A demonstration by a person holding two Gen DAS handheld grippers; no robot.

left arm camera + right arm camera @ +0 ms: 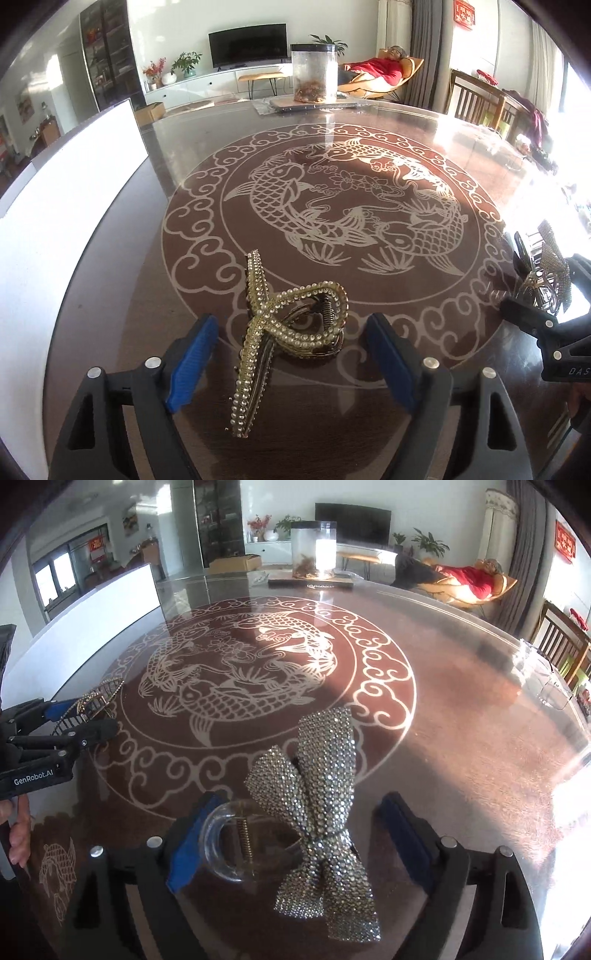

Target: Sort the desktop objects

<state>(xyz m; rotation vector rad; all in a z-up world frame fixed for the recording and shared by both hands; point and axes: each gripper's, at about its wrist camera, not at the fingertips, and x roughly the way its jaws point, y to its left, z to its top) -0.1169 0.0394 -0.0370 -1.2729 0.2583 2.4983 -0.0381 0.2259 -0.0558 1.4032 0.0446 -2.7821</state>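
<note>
Item one: gold rhinestone hair claw [280,332] on the worktop [369,140], between my left hand-held gripper [291,363] pads, spread, not touching; long arm runs toward camera. Item two: silver bow clip [317,812], long axis likewise, between spread right hand-held gripper [295,843].

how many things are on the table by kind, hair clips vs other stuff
hair clips: 2, a gold rhinestone claw clip and a silver rhinestone bow clip
clear jars: 1, the clear jar at the far edge
flat trays under the jar: 1, flat tray
total: 4
</note>
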